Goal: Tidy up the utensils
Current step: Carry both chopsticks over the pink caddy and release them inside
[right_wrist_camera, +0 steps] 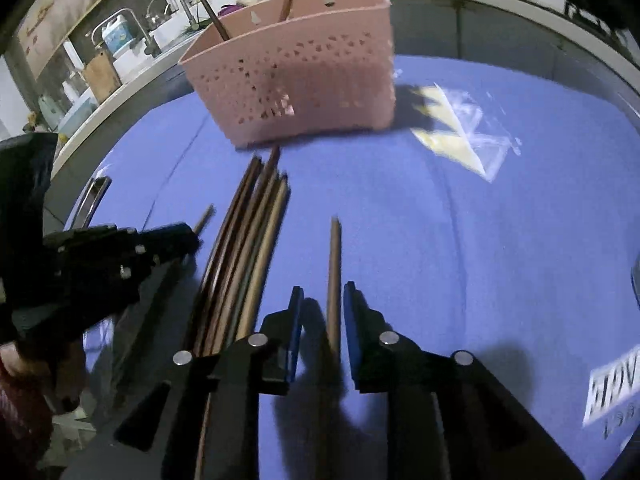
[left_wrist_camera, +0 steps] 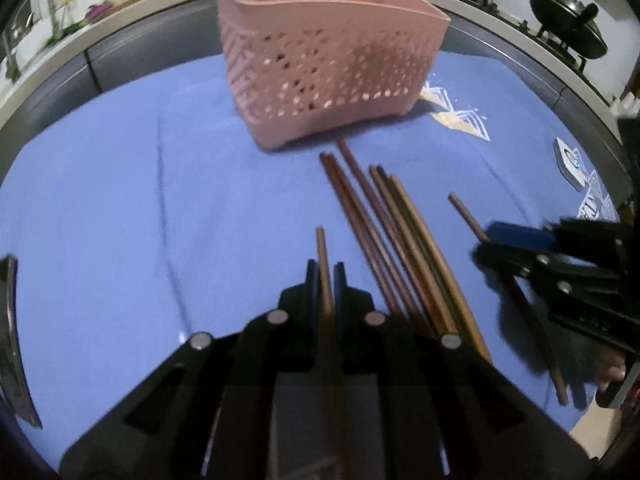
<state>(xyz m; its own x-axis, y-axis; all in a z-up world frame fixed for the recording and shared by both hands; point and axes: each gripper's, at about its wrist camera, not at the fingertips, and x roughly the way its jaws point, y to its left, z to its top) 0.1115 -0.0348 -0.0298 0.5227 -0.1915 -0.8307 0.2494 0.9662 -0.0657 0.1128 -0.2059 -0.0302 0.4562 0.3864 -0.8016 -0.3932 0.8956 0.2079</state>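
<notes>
Left gripper (left_wrist_camera: pixel 326 270) is clamped on one chopstick (left_wrist_camera: pixel 321 256) and right gripper (right_wrist_camera: pixel 322 294) straddles another (right_wrist_camera: pixel 334 264) with jaws apart, five loose chopsticks (left_wrist_camera: pixel 384 224) between them, bare blue cloth (left_wrist_camera: pixel 160 200) ahead to the pink holder (left_wrist_camera: pixel 328 72) containing two sticks

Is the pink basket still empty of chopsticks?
No, two chopsticks already stand inside the pink basket, poking above its rim.
</notes>
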